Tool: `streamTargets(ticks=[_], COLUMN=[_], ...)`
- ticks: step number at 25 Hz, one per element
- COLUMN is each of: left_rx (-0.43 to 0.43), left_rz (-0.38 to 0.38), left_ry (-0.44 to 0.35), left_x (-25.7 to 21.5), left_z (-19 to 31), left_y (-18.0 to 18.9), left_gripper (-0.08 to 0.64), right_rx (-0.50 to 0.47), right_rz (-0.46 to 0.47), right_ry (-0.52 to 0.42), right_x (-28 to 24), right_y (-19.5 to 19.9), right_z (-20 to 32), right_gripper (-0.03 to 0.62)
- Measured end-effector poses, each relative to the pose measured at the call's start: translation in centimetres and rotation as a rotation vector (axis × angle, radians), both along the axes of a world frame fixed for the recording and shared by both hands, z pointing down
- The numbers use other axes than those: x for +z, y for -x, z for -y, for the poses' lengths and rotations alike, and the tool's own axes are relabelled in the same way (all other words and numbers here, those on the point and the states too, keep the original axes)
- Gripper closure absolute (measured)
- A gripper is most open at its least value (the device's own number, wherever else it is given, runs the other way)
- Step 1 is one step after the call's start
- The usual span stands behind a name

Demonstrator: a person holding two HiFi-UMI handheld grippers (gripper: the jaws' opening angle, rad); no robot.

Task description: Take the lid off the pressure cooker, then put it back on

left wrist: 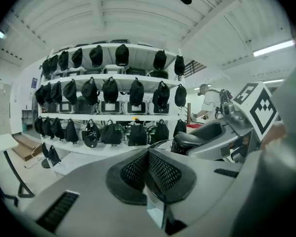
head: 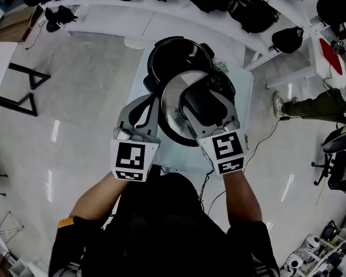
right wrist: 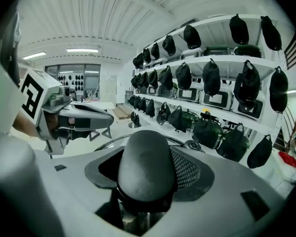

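Note:
The black pressure cooker (head: 176, 53) stands open on a small pale table (head: 245, 91). Its silver lid (head: 172, 105) is held up and tilted in front of the pot, nearer to me. My left gripper (head: 156, 104) is shut on the lid's left rim; in the left gripper view a thin strip of the lid (left wrist: 155, 210) shows between the meeting pads. My right gripper (head: 210, 105) is shut on the lid's black handle (right wrist: 145, 166), which fills the space between its jaws. The lid's rim (right wrist: 107, 142) curves behind the handle.
White shelves (head: 161, 22) loaded with black bags (left wrist: 111, 90) run behind the table. A person's leg (head: 314, 105) lies at the right. Black metal frames (head: 23, 91) stand on the floor at the left. A cable (head: 265, 140) trails from the table.

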State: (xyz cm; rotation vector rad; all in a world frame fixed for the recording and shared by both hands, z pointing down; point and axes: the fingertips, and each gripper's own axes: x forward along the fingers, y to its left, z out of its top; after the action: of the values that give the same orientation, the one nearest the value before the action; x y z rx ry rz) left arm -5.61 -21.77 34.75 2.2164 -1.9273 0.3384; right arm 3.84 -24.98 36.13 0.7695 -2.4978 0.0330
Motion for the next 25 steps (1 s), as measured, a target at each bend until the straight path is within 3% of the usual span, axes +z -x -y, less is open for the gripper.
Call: streamTargets(ticks=[11, 25], left_rx=[-0.060, -0.125], left_rz=[0.006, 0.001], left_ry=[0.093, 0.164], left_x=[7.2, 17.0], left_z=[-9.7, -12.2], left_y=[-3.0, -3.2], left_gripper=[0.554, 0.554], right_rx=[-0.026, -0.057], right_rz=[-0.031, -0.073], right_ry=[0.110, 0.157], right_x=[8.4, 20.8], right_y=[-2.9, -2.4], right_z=[-10.9, -12.7], right_gripper=[0.301, 0.301])
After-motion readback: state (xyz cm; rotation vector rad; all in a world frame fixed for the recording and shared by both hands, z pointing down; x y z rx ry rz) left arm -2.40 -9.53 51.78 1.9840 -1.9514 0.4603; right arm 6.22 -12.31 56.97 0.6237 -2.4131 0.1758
